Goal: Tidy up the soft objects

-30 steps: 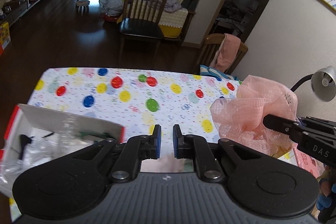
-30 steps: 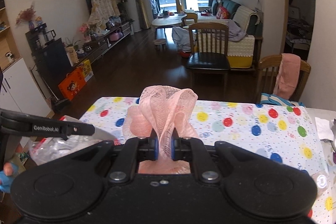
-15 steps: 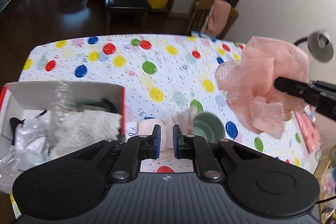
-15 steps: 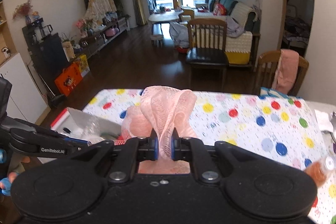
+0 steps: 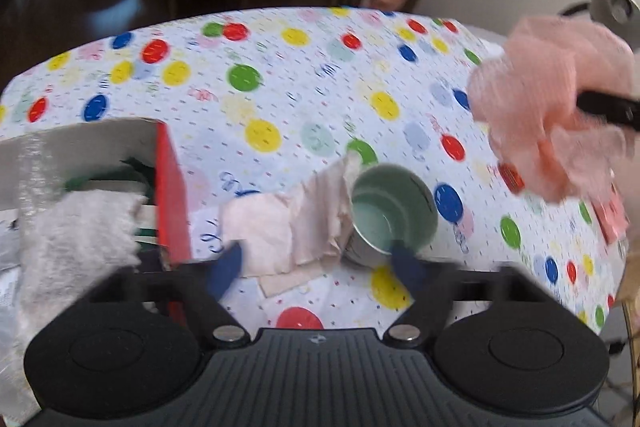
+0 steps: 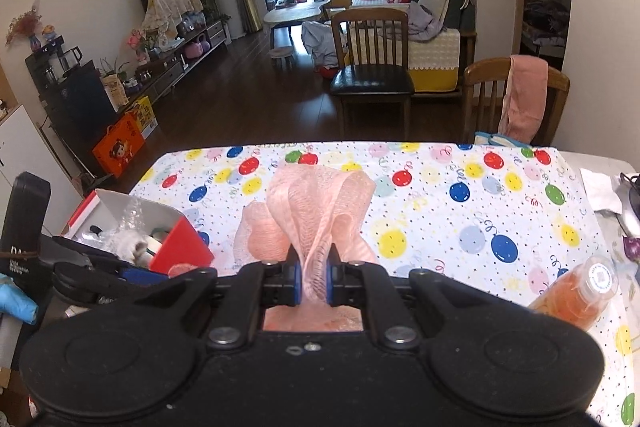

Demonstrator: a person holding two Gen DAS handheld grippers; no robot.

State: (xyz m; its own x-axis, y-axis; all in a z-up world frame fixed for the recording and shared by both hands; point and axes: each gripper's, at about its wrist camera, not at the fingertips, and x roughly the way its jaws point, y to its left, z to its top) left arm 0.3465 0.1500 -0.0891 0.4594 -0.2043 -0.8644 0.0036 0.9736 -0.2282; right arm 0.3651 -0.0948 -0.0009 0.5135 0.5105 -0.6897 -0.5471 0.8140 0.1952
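Change since a second ago: the left tongs (image 5: 316, 267) were nearly shut and aimed across the worktop; they now stand wide and tilted down over the pale pink cloth (image 5: 280, 227) and the green cup (image 5: 390, 211). The right tongs (image 6: 313, 281) have kept their hold on the pink mesh pouf (image 6: 316, 211) and carried it a little toward the box side.

Left tongs: wide apart, empty, one blue tip beside the cloth's near corner, the other at the cup's near rim.

Right tongs: narrow, pinching a fold of the pouf, which is held up off the polka-dot worktop (image 5: 280, 75); in the left view it hangs at the far right (image 5: 552, 115).

Step in hand, as I judge it: the left side is lining up to pick up the cloth while the right holds the pouf.

Doing it well: shift the tongs leftward so both tips straddle cloth only, clear of the cup. Bite a thick fold, not a single edge, since thin fabric slips. Lift slowly, because the cloth leans against the cup's side and could tip it.

Red box (image 5: 172, 203): open, white inside, just left of the cloth; it holds a fluffy white cloth (image 5: 76, 239), crinkled clear plastic and something dark green, partly hidden.

Green cup: upright, nothing solid visible in it.

Orange bottle (image 6: 576, 291): lying near the right edge, well apart from the box.
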